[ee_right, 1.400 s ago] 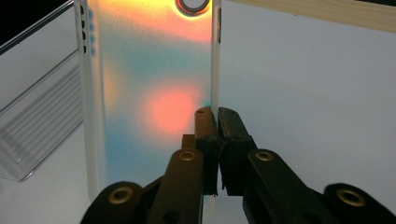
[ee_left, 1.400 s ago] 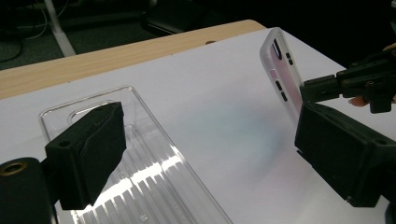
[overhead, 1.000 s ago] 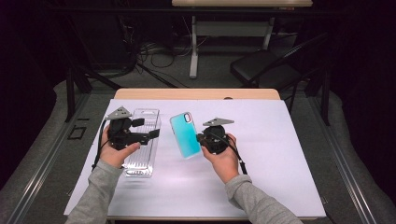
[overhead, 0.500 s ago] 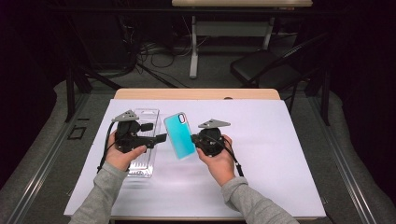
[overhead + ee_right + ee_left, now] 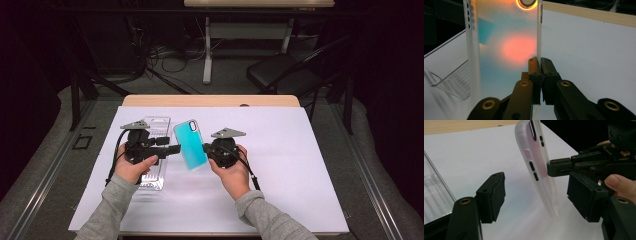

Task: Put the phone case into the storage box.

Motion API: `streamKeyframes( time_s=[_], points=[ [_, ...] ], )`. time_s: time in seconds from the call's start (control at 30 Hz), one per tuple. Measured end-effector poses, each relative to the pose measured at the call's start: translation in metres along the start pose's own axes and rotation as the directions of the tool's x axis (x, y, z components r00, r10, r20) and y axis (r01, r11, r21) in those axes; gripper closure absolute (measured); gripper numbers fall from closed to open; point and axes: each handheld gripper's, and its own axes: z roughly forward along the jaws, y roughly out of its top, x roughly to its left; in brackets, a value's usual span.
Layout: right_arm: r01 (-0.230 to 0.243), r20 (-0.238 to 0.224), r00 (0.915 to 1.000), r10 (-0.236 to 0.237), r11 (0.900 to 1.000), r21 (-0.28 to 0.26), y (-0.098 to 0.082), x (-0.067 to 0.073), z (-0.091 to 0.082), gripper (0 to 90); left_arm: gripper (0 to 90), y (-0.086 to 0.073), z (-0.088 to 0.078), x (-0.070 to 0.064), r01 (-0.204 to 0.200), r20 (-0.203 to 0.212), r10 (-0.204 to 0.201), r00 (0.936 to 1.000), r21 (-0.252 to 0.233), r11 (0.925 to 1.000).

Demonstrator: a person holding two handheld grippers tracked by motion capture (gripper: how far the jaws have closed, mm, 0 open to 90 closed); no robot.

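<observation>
A teal phone case point(image 5: 190, 145) stands upright just above the white table cover, with my right gripper point(image 5: 205, 148) shut on its right rim. In the right gripper view the jaws point(image 5: 540, 63) pinch the translucent rim of the case point(image 5: 506, 50). My left gripper point(image 5: 172, 149) reaches in from the left. Its jaws have just been closing and stand on either side of the case point(image 5: 536, 165), with a gap on both sides, so the left gripper point(image 5: 537, 188) is open. The right gripper's jaws point(image 5: 554, 167) show behind the case.
A clear plastic package point(image 5: 152, 170) lies flat under my left hand, also seen as a clear tray point(image 5: 451, 80). The white sheet point(image 5: 300, 165) covers the wooden table. A black chair point(image 5: 285, 75) and cables lie beyond the far edge.
The two grippers have come together: the right one carried the case leftward, and the left one moved right until its jaws straddle the case. The left jaws have narrowed.
</observation>
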Motion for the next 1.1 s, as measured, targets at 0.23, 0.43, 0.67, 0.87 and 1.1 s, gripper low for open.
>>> streamKeyframes(
  time_s=[0.23,0.43,0.67,0.87,1.1],
  points=[
    [0.002,-0.005,1.0000,-0.002,1.000,-0.010,0.000,0.001,-0.001,87.6,36.0,-0.002,0.000,0.003,0.037,0.004,-0.037,0.9993,0.000,0.9993],
    [-0.002,-0.008,1.0000,0.002,1.000,-0.012,0.000,0.003,-0.001,87.7,39.5,-0.003,0.002,0.003,0.052,0.019,-0.052,0.9985,0.004,0.9986],
    [0.002,-0.022,0.9998,-0.002,1.000,-0.016,0.000,0.006,-0.001,87.6,41.7,-0.005,0.004,0.004,0.069,0.008,-0.069,0.9976,0.012,0.9976],
    [0.006,-0.033,0.9994,-0.007,1.000,-0.016,0.000,0.010,-0.002,87.6,48.7,-0.009,0.003,0.005,0.104,0.010,-0.104,0.9946,-0.033,0.9941],
    [0.015,-0.047,0.9988,-0.016,1.000,-0.013,-0.001,0.014,-0.001,87.6,53.2,-0.009,-0.002,0.005,0.113,0.005,-0.113,0.9936,-0.096,0.9889]
  ],
)
